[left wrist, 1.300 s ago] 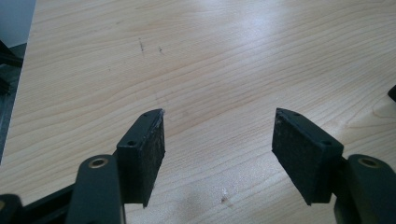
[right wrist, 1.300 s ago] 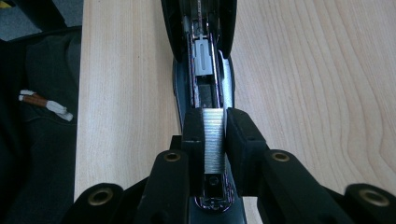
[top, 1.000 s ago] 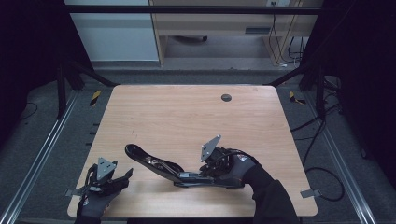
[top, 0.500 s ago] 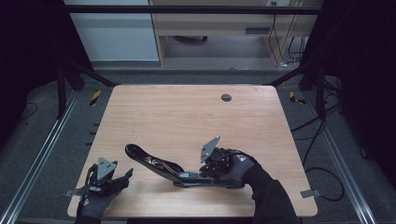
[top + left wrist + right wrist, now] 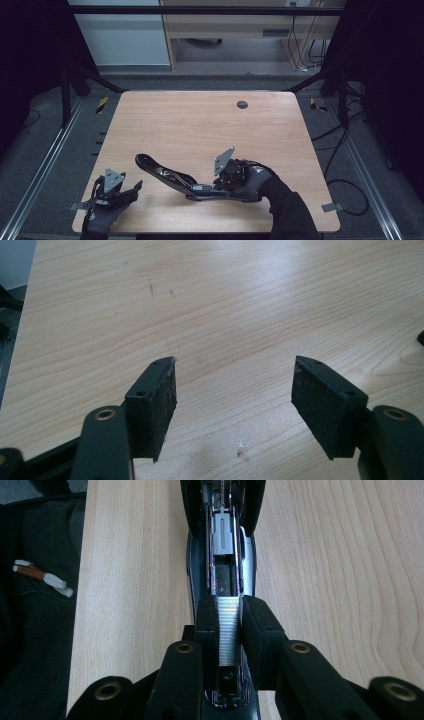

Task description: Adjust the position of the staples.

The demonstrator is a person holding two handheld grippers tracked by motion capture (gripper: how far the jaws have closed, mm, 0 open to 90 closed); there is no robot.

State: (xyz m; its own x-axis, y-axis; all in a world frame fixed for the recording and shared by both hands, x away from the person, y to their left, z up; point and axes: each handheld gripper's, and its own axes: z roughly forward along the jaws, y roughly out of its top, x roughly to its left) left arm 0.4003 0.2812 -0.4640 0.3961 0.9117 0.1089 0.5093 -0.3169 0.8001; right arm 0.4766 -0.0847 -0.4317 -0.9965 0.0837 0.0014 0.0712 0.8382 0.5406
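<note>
The right gripper (image 5: 230, 625) is pinching a shiny strip of staples (image 5: 229, 630) between its two black pads, right over the open black stapler (image 5: 175, 177). The stapler lies on the wooden table (image 5: 200, 125), near the front edge, with its lid swung up and back toward the left. In the right gripper view you can see down its long metal track (image 5: 224, 575), with the white pusher (image 5: 222, 535) partway along. The left gripper (image 5: 232, 390) has its jaws spread wide with nothing between them, and it rests over bare table, well apart from the stapler. Here is what might go wrong. The strip is thin and could snap if it is squeezed too hard or bent. It could also go in crooked and catch on the side of the track. If the pads let go too soon, the strip might tip and fall onto the table. Nothing holds the stapler down, so a push could make it slide. I cannot read any words or brand names on anything here.
</note>
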